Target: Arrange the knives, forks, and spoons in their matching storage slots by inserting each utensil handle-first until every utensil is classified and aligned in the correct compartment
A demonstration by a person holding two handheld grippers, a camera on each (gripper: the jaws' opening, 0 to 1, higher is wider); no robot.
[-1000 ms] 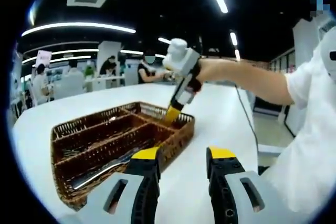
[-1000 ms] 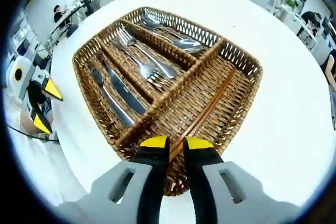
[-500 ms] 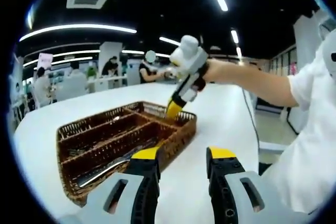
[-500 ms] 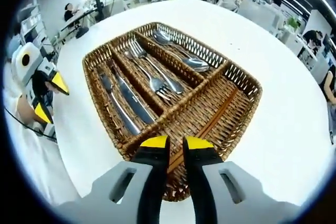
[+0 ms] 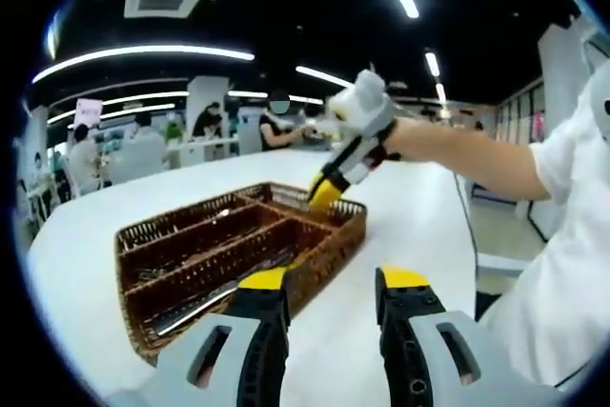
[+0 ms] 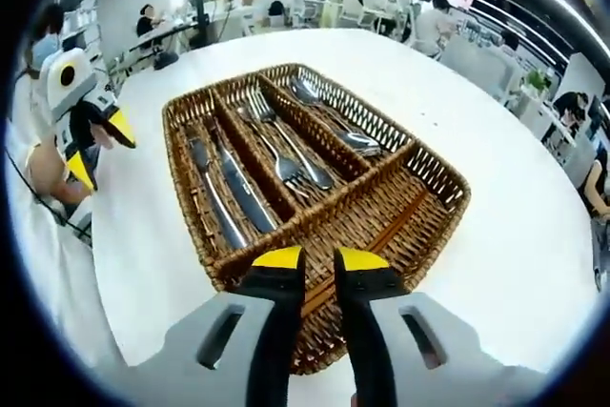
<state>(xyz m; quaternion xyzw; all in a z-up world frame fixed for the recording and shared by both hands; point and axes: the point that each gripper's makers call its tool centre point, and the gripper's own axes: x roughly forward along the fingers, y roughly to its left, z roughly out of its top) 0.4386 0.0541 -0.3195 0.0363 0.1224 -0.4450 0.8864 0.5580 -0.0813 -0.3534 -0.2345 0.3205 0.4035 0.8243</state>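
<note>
Left gripper point(image 5: 324, 283): my jaws stand apart, empty, above the surface point(image 5: 410, 226).
Right gripper point(image 6: 319, 259): my jaws nearly together, holding nothing.
Basket point(image 6: 434, 164): just ahead of my right jaws.
Knives point(image 6: 229, 193), forks point(image 6: 281, 154), spoons point(image 6: 348, 131): in separate slots.

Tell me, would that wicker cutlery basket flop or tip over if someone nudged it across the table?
Probably neither. The wicker basket looks tightly woven with firm dividers, so it likely keeps its shape. It sits low and wide on the white table, so tipping seems unlikely. On that smooth top it may simply slide, steadied somewhat by the knives, forks and spoons inside.
</note>
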